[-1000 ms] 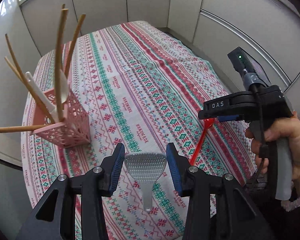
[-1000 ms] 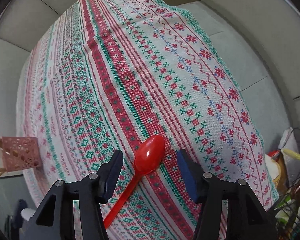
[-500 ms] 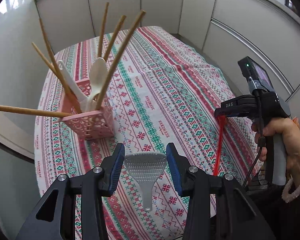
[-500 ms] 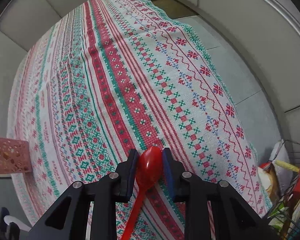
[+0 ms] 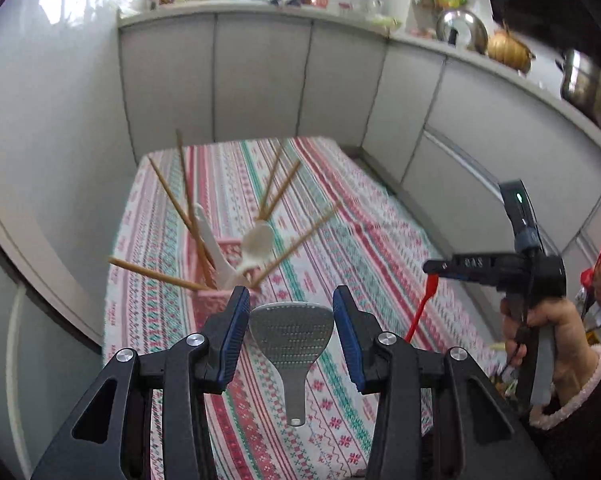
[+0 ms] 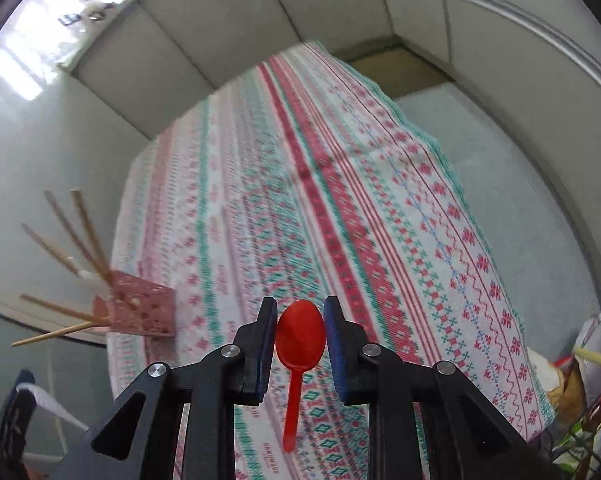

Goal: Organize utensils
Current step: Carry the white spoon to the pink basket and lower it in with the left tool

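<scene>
Spoon (image 6: 300,340) and rice paddle (image 5: 292,334) are both lifted off the tablecloth (image 6: 340,200) now. A second ago the red spoon was lying flat on the cloth between wide-open jaws. Now it is squeezed at its bowl by the right gripper (image 6: 300,332), and its handle hangs down below the jaws. The clear paddle is held between the jaws of the left gripper (image 5: 290,320), with its handle hanging down too. The pink basket (image 5: 220,276) is seen just ahead of the left jaws, already filled with chopsticks (image 5: 188,196) and a white spoon (image 5: 256,240). It looks like both things can be carried to the basket and dropped in next.
</scene>
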Demonstrator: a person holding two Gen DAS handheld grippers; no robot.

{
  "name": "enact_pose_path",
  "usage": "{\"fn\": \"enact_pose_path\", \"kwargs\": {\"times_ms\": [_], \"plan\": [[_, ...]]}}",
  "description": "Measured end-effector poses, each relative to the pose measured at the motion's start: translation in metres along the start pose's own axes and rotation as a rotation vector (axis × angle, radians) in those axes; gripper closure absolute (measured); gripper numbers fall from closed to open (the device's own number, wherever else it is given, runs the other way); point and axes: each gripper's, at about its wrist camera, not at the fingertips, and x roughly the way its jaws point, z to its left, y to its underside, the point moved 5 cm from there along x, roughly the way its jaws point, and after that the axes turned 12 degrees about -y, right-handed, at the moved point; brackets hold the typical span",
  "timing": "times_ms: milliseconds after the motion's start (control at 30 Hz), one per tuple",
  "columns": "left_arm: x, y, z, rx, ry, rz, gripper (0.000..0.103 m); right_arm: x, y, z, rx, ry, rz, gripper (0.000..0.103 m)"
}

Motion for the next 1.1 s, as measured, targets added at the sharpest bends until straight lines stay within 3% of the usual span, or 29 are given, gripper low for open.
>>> {"fn": "enact_pose_path", "kwargs": {"times_ms": [233,400,600,733,1100], "plan": [[-0.025,-0.027,0.04,-0.153,-0.07,-0.154,0.058,-0.027,-0.008,0.036,-0.07,-0.106,-0.091,0.079],[-0.023,-0.044,0.046,-0.193,-0.11,-0.241,0.058,-0.054,-0.015,0.061,-0.138,-0.137,-0.184,0.079],[0.008,-0.059,0.044,-0.18,-0.17,-0.315,0.058,-0.07,-0.017,0.077,-0.186,-0.15,-0.236,0.079],[0.038,-0.064,0.04,-0.154,-0.198,-0.336,0.058,-0.069,-0.018,0.077,-0.188,-0.159,-0.231,0.079],[0.109,-0.058,0.03,-0.101,-0.255,-0.298,0.058,-0.072,-0.02,0.069,-0.169,-0.169,-0.229,0.079]]}}
